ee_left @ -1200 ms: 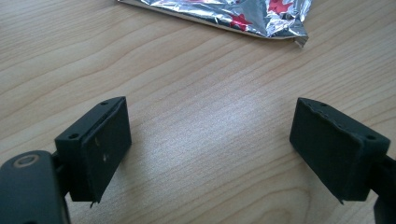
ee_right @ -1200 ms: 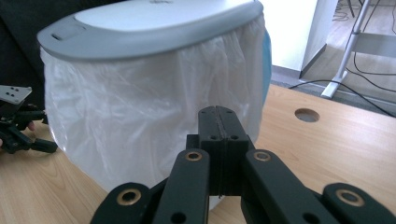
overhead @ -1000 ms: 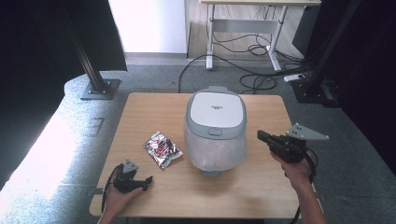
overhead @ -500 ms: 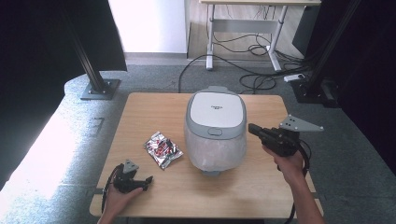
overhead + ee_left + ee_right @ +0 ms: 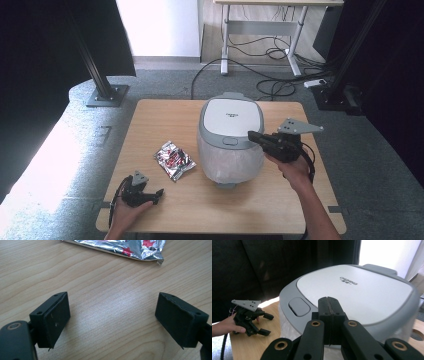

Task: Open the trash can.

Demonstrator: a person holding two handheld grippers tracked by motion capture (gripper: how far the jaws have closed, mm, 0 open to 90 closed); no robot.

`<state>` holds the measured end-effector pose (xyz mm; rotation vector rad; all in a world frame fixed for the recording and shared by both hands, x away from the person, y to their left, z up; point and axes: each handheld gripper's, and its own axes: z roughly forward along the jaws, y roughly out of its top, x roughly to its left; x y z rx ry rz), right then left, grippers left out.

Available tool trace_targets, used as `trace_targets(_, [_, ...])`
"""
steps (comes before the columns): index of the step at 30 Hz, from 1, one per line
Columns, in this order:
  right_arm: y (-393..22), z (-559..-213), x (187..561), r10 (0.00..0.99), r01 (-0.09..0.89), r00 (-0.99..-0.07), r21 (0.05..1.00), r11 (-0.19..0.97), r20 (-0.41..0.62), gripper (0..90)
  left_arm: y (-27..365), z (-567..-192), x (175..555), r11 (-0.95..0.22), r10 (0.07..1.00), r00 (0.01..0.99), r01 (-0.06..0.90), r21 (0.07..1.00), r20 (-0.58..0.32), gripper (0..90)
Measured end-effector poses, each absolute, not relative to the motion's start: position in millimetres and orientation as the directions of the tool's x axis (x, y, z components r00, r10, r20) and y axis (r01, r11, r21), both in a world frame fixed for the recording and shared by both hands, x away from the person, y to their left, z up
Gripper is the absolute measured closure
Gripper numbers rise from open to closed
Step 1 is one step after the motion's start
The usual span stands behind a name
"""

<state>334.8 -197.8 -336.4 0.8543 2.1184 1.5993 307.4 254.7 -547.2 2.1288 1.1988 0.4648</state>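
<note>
Right claw: clenched, jaws pressed flat together with nothing between them, carried in the person's right hand and pointed at the right flank of the rice cooker. Against the pictures of a second ago it has travelled in from the right part of the tabletop and a little upward, so its tip is now at the edge of the lid, just above it in the right gripper view; whether it touches cannot be told. Judged meaning: a closed tip makes a good prodder, and the grey latch button at the lid's front lies near it, so the likely step in hand is pressing that button to open the cooker; the lid is still down. Rice cooker: grey-and-white, standing in the middle of the tabletop, body wrapped in clear film. Left claw: released, jaws standing wide apart over bare wood, empty, resting at the near left corner, unchanged from a second ago. Foil packet: silver with red print, crumpled, lying flat between left claw and cooker, just ahead of the left jaws in the left gripper view, untouched. Writing: one short line of grey brand lettering on the lid, too small and blurred to read with certainty; the packet's print is not legible.
</note>
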Motion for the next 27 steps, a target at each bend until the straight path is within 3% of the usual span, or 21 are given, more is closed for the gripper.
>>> trace_targets(13, [-165.6,-339.6,340.4,0.6,0.255,-0.797,0.943,0.216,0.078,89.9,254.1,-547.3,307.1,-0.376,0.853,0.521,0.625,0.684,-0.008,12.5])
trace_targets(27, [-163.4,-346.3,340.7,0.558,0.261,-0.823,0.945,0.197,0.111,90.0,253.3,-547.3,306.8,-0.376,0.853,0.521,0.625,0.684,-0.008,12.5])
